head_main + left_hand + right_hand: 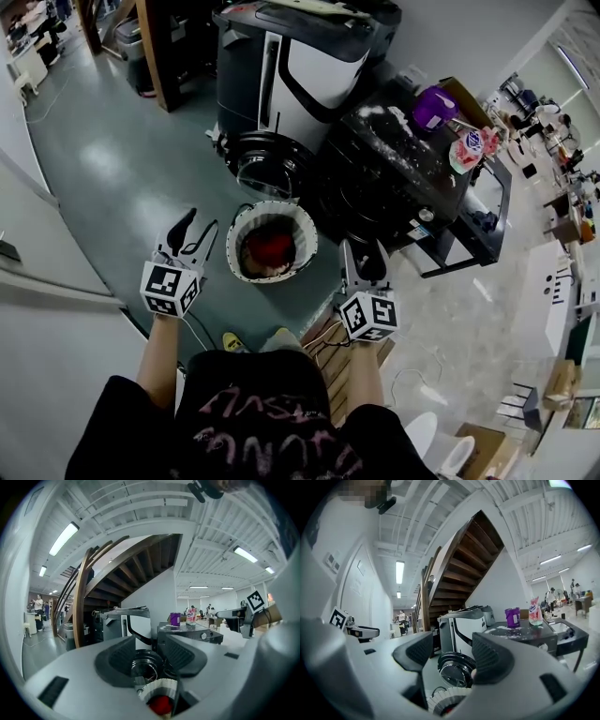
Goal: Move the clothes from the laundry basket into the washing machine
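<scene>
The left gripper (pixel 199 232) has its jaws apart with nothing between the pads, and the right gripper (pixel 364 264) is also spread and empty. Both are held roughly level above the floor.

The step in hand looks like the first reach for a garment. To do it well, I would tip one gripper downward and bring it over the basket's mouth with the jaws wide. It should then sink onto the thick middle of the cloth, not a loose edge, and clamp on fabric alone — clear of the woven rim. Lifting straight up until the trailing cloth clears the rim should keep the basket from tipping. The other gripper is free to steady the rim or gather what hangs.

The laundry basket (pixel 302 225) stands on the floor between the two grippers, just ahead of them and below their jaws. It is nearer the left gripper's tips than the right's. A red garment (pixel 270 248) lies bunched inside it, untouched.

Just past the basket stands the round door (pixel 267 169) of what I take to be the washing machine (pixel 394 173) — the dark unit beyond the right gripper.
</scene>
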Motion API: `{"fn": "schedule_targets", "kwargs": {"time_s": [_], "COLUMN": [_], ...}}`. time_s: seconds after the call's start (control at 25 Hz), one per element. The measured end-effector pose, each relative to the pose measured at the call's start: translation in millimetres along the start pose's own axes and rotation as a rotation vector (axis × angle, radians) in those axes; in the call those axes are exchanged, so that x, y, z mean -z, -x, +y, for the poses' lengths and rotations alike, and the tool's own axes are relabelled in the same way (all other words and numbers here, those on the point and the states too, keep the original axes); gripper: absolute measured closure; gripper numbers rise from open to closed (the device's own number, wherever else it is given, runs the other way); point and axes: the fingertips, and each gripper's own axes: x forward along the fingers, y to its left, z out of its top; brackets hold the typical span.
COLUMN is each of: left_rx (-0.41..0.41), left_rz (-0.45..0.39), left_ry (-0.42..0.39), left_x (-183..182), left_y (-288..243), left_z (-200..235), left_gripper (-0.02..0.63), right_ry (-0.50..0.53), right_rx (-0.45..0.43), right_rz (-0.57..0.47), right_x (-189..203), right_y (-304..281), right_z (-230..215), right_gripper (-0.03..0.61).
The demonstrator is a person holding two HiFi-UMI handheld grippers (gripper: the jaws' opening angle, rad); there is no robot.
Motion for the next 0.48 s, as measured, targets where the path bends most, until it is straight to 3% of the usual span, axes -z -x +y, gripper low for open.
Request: {"fn": "schedule_targets", "kwargs": {"time_s": [0.48], "left_rx": [0.027], "left_rz": [0.050], "left_ry": [0.013], "left_x": [19.1], "left_y": [-55.1], "left_z": [14.0], "left_gripper": [0.417], "right_ry": [-0.011], "right_rx": [-0.006], "right_rz": [0.035], "right_x": [19.9], "right_y": [-50.2], "right_z": [-17.4], "right_gripper": [0.313]}}
